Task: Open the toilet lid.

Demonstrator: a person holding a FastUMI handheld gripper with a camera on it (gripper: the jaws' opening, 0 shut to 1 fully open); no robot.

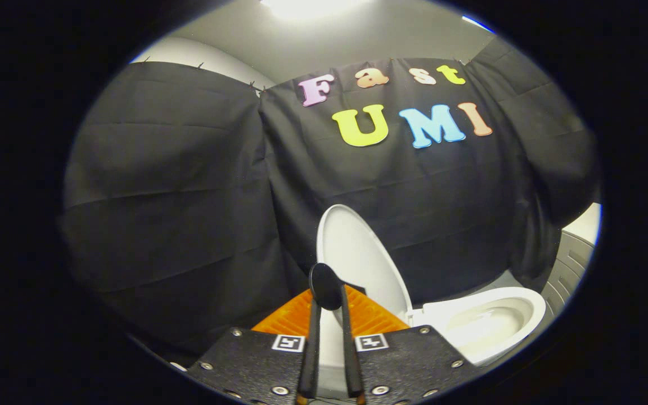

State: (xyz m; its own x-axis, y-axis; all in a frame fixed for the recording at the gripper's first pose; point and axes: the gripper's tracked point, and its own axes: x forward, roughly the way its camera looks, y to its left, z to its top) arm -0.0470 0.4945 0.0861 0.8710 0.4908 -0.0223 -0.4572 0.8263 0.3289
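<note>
Gripper view: the tool has its fingers nearly together, a narrow gap between them, nothing held. The lid stands upright just ahead of the fingertips, long axis vertical, with the bowl open to its right.

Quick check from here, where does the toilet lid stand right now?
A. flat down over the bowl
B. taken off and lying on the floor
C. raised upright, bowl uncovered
C: the lid stands upright just beyond the tongs, which look nearly closed, and the bowl beside it lies uncovered.
</note>
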